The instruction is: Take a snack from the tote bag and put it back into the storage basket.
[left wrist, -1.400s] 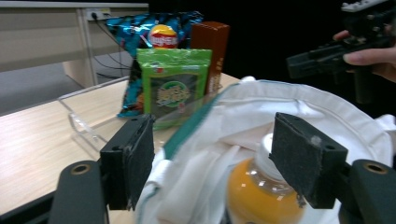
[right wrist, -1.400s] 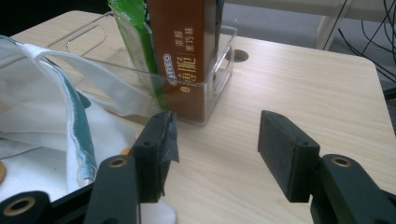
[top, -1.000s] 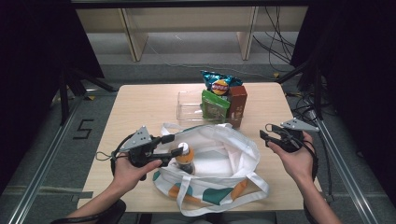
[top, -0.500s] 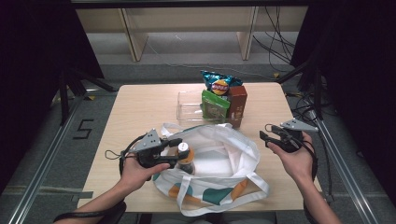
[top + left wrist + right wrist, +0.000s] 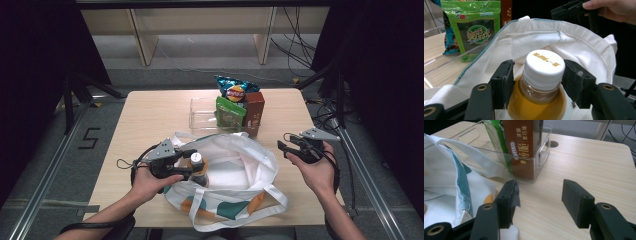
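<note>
A bottle (image 5: pixel 199 175) of amber drink with a white cap (image 5: pixel 545 65) stands upright in the left side of the mouth of a white tote bag (image 5: pixel 235 170). My left gripper (image 5: pixel 192 163) is shut on it. Its pads (image 5: pixel 505 82) flank the neck and shoulder just below the cap, and the jaws have just been opening a little with the bottle still between them. The bag's rim (image 5: pixel 564 37) rises behind the bottle. My right gripper (image 5: pixel 284 149) hovers open to the right of the bag, and its jaws (image 5: pixel 539 200) have bare tabletop between them.
A clear bin (image 5: pixel 202 112) at the table's back holds a green snack packet (image 5: pixel 230 112) and a brown box (image 5: pixel 254 112), with a chip bag (image 5: pixel 235 90) behind. The bin's corner (image 5: pixel 544 152) lies just ahead of my right gripper. Bare wooden table (image 5: pixel 150 115) lies to the left.
My left hand has edged slightly right toward the bag, with the bottle staying at the bag's mouth. The right hand has not moved.
</note>
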`<action>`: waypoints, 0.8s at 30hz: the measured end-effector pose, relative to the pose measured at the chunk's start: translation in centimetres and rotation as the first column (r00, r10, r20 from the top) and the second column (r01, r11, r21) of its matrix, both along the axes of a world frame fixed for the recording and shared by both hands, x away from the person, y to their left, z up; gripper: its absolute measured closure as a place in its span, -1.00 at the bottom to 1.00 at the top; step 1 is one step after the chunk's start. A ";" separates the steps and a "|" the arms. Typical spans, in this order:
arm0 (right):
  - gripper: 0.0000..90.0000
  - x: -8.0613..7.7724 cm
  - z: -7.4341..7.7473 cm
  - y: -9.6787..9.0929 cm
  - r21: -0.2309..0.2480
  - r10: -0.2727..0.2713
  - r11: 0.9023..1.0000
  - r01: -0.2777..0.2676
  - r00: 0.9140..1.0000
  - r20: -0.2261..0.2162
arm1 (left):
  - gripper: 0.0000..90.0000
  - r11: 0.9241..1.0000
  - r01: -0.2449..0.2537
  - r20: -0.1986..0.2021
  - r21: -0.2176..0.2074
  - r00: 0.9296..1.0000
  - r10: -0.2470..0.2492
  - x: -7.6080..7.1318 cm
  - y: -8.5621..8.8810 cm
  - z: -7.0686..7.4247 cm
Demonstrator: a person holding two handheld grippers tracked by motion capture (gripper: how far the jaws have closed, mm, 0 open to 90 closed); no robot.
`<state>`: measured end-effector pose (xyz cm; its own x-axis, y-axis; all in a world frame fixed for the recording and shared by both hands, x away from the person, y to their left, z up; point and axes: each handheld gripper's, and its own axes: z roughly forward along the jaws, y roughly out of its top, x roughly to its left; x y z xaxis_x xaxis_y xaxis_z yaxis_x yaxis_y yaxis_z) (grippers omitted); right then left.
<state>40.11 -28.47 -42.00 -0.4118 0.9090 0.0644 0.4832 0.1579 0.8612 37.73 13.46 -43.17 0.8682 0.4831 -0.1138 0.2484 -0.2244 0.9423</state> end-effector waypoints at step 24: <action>0.04 0.0 -0.1 -0.1 -0.002 0.002 1.000 -0.002 1.000 -0.026 | 0.30 0.999 0.047 0.051 -0.014 0.998 -0.046 0.0 0.1 0.2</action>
